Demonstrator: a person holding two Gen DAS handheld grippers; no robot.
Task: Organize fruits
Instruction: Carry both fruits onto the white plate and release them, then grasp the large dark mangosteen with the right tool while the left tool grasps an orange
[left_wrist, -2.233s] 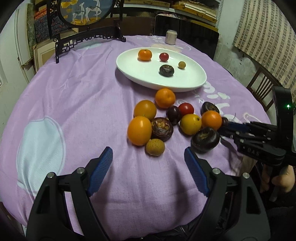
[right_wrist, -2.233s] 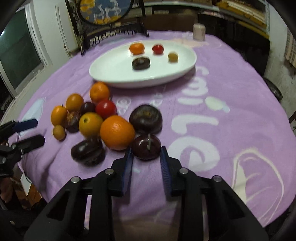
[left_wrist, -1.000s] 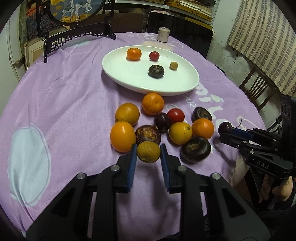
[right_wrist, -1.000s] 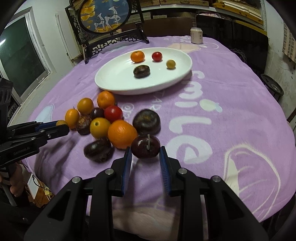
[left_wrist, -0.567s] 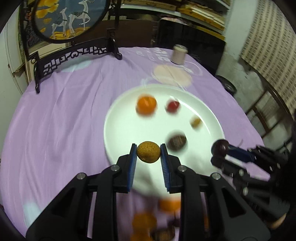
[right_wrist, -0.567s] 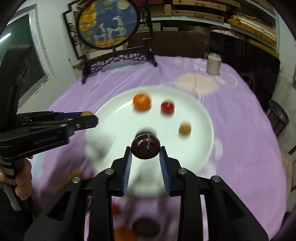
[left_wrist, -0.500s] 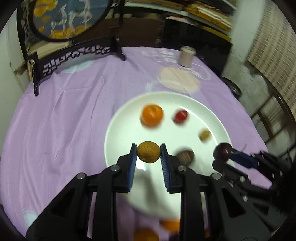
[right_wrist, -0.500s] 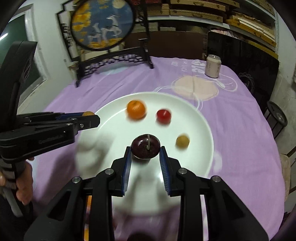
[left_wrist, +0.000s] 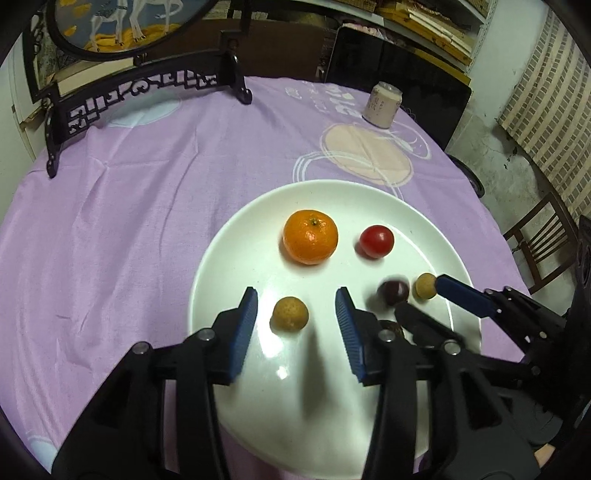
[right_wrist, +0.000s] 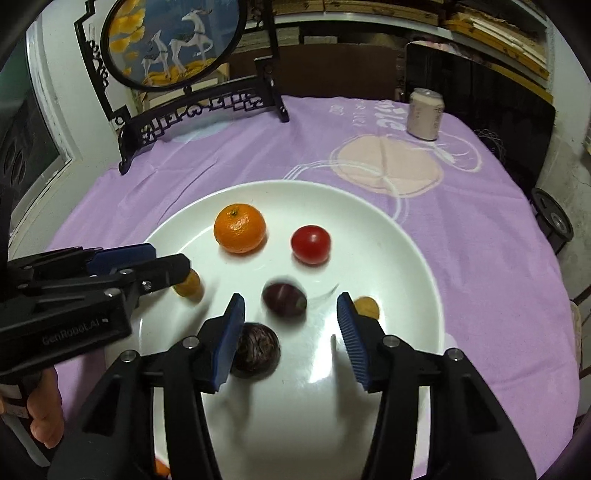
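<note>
A white plate sits on the purple cloth. On it lie an orange, a red tomato, a small tan fruit and a dark wrinkled fruit. My left gripper is open above the plate, with a tan longan on the plate between its fingers. My right gripper is open, with a dark plum, blurred, on the plate ahead of it.
A carved black stand with a round deer picture stands at the table's back left. A pale can stands at the back right. A wooden chair is beyond the right edge.
Both grippers carried their fruit from the pile over the plate, then opened. The longan and the plum now lie on the plate, the plum still moving.
</note>
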